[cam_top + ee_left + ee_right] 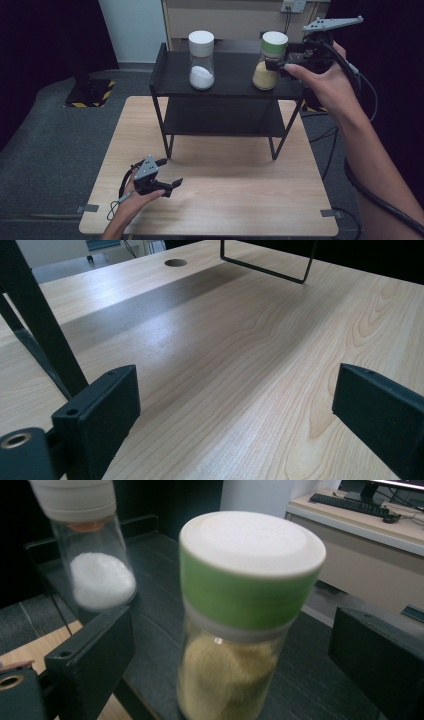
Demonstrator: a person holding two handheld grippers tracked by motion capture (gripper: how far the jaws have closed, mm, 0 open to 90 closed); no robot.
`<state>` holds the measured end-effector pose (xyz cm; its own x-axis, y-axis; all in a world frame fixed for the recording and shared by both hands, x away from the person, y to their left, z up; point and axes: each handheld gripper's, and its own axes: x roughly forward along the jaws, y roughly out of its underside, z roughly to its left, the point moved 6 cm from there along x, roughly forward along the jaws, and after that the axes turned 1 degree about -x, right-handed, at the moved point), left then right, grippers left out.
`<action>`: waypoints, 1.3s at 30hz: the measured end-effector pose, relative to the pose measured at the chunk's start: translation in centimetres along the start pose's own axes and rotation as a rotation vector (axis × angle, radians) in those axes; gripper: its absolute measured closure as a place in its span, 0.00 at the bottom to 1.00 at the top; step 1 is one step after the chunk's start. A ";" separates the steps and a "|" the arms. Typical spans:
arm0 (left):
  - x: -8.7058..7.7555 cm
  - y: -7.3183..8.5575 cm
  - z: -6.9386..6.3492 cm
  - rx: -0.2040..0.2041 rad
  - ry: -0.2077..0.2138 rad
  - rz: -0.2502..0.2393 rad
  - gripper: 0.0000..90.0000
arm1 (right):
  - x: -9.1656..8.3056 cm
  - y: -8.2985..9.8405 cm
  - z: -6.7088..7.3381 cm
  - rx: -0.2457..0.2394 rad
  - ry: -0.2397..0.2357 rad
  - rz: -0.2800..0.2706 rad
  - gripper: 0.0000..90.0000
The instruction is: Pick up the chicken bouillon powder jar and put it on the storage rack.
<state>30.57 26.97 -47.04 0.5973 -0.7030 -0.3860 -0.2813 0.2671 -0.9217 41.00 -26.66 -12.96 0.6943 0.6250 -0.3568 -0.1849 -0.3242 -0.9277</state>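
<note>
A black two-tier shelf [235,87] stands at the back of the wooden table [225,200]. Two jars rest on its top tier. One has a white lid and holds white powder [201,60] [95,565]. The other has a green-and-white lid and holds yellow powder [270,61] [245,610]. My right gripper [278,64] [232,645] is open, one jaw on each side of the green-lidded jar, with gaps showing on both sides. My left gripper [171,171] [235,410] is open low over the table's front left, with nothing between its jaws.
The shelf's lower tier [220,120] is bare. A shelf leg [40,325] rises close to my left gripper's left jaw. A round hole [175,262] marks the tabletop farther off. A desk with a keyboard [350,502] stands behind the shelf.
</note>
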 end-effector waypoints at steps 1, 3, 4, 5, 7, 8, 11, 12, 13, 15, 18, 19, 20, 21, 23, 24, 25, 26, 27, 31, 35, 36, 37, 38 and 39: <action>0.0 0.0 0.0 0.001 0.000 0.000 0.04 | -0.3 0.2 0.1 -0.001 0.000 0.001 0.05; 0.0 0.0 -0.1 0.002 0.001 0.000 0.04 | -0.8 0.6 0.2 0.000 -0.003 0.001 0.04; 0.0 0.0 -0.1 0.002 0.000 0.000 0.04 | -1.0 0.8 0.3 -0.001 -0.005 0.003 0.04; 0.0 0.0 -0.2 0.003 -0.001 0.000 0.04 | -1.1 0.9 0.4 -0.004 -0.007 0.004 0.04; 0.0 0.0 -0.2 0.003 -0.002 0.001 0.04 | -1.6 1.5 0.7 -0.005 -0.010 -0.003 0.03; 0.1 0.0 -0.2 0.003 -0.002 0.001 0.04 | -1.9 1.9 0.9 -0.001 -0.017 -0.014 0.03; 0.1 0.0 -0.2 0.003 -0.005 0.007 0.04 | -2.3 2.8 1.4 -0.004 -0.028 -0.024 0.03; 0.1 0.0 -0.2 0.005 -0.006 0.009 0.04 | -2.4 3.2 1.7 -0.002 -0.035 -0.028 0.03; 0.1 0.0 -0.2 0.004 -0.005 0.009 0.04 | -2.5 3.4 1.9 -0.003 -0.038 -0.028 0.03; 0.1 0.1 -0.2 0.003 -0.007 0.006 0.04 | -2.7 4.1 2.4 -0.015 -0.038 -0.026 0.03; 0.0 0.0 -0.3 0.002 -0.008 0.001 0.04 | -2.9 5.2 3.2 -0.032 -0.048 -0.023 0.03; 0.0 0.0 -0.3 0.003 -0.009 0.001 0.04 | -2.9 5.5 3.4 -0.034 -0.046 -0.020 0.03; 0.0 0.1 -0.3 0.002 -0.009 0.001 0.04 | -3.0 6.0 3.8 -0.042 -0.044 -0.014 0.03; 0.0 0.1 -0.3 0.001 -0.010 0.000 0.04 | -3.0 6.4 4.1 -0.045 -0.045 -0.016 0.03; 0.0 0.2 -0.2 -0.004 -0.012 -0.001 0.04 | -3.0 7.4 4.6 -0.052 -0.054 -0.020 0.03; 0.0 0.2 -0.2 -0.004 -0.010 0.003 0.04 | -3.0 7.9 4.9 -0.053 -0.058 -0.024 0.03; 0.0 0.2 -0.2 -0.008 -0.008 0.001 0.04 | -3.0 8.4 5.1 -0.050 -0.063 -0.031 0.03; 0.0 0.3 -0.2 -0.010 -0.006 0.000 0.04 | -3.0 9.0 5.3 -0.047 -0.068 -0.034 0.03; 0.0 0.3 -0.2 -0.007 -0.007 0.003 0.04 | -3.0 9.5 5.5 -0.043 -0.072 -0.035 0.04; 0.2 0.3 -0.3 -0.007 -0.003 0.007 0.04 | -2.9 11.7 6.1 -0.035 -0.081 -0.044 0.04; 0.2 0.4 -0.3 -0.004 -0.004 0.014 0.04 | -2.8 13.6 6.5 -0.029 -0.089 -0.044 0.03; 0.2 0.4 -0.3 -0.005 -0.004 0.014 0.04 | -2.8 14.1 6.6 -0.035 -0.090 -0.044 0.02; 0.3 0.4 -0.4 -0.005 -0.005 0.014 0.04 | -2.8 14.5 6.7 -0.040 -0.089 -0.042 0.02; 0.3 0.4 -0.4 -0.004 -0.005 0.015 0.04 | -2.8 14.9 6.7 -0.039 -0.088 -0.044 0.02; 0.3 0.4 -0.4 -0.002 -0.006 0.016 0.04 | -2.8 15.4 6.7 -0.029 -0.091 -0.049 0.02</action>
<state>30.32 26.63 -47.51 0.5971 -0.6946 -0.4013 -0.2930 0.2769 -0.9151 31.54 -28.61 -26.94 0.6359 0.7020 -0.3207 -0.1315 -0.3109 -0.9413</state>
